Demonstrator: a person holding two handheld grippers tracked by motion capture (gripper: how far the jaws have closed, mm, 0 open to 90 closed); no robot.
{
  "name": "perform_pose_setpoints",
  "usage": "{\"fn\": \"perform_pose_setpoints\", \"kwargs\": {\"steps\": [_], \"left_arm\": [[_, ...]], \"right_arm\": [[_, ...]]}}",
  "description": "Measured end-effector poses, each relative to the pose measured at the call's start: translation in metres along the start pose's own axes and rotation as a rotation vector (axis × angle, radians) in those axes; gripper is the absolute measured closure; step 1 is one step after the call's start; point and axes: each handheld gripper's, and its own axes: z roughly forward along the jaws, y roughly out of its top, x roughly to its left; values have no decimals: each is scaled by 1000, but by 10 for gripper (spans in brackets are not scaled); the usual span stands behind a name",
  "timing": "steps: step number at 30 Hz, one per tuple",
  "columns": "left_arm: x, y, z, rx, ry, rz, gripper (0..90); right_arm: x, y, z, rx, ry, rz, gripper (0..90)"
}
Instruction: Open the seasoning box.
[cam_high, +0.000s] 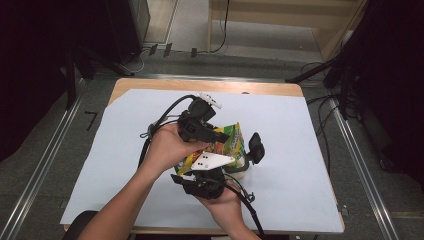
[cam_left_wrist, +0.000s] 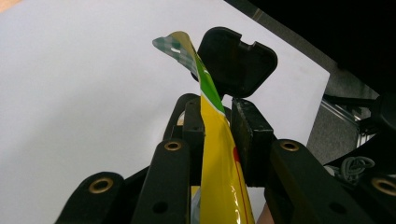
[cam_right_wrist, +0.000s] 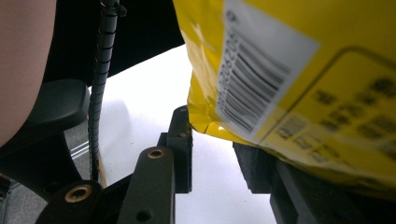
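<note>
Yellow, glossy film fills much of the right gripper view: the snack bag (cam_right_wrist: 299, 79) hangs close before the lens, its crinkled lower seam sagging across the gap between the two matte black jaws, with a white barcode label and blurred dark print on its face. The right gripper (cam_right_wrist: 212, 140) has its jaws set a moderate way apart, white sheet showing between them, and whether the far jaw touches the bag I cannot tell. A ribbed black cable (cam_right_wrist: 100, 88) runs upright at the left of that view. The left gripper view shows what the other hides: the left gripper (cam_left_wrist: 217, 119) pinches the bag (cam_left_wrist: 219, 163) edge-on, a thin yellow sheet with a green band and a curled, checked top corner rising between the closed square pads, and beyond it a rounded black plastic pad (cam_left_wrist: 236, 60). From the high view, both hands meet over the middle of the white paper sheet (cam_high: 300, 130) that covers the wooden table (cam_high: 200, 86); the bag (cam_high: 230, 142), yellow and green with a printed picture, sits lifted between the left gripper (cam_high: 220, 136) and the right gripper (cam_high: 250, 157), which carries a white triangular plate (cam_high: 212, 161).
</note>
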Motion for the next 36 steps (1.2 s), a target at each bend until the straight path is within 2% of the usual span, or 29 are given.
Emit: {"fn": "perform_pose_setpoints", "kwargs": {"steps": [15, 25, 33, 36], "left_arm": [[1, 0, 0, 7, -1, -2, 765], [3, 0, 0, 7, -17, -37, 776], [2, 1, -2, -8, -16, -55, 775], [2, 1, -2, -10, -16, -49, 777]], "right_arm": [[0, 0, 0, 2, 1, -1, 698], [0, 0, 0, 5, -1, -4, 699], [1, 1, 0, 2, 1, -2, 699], [1, 2, -1, -7, 6, 6, 701]]}}
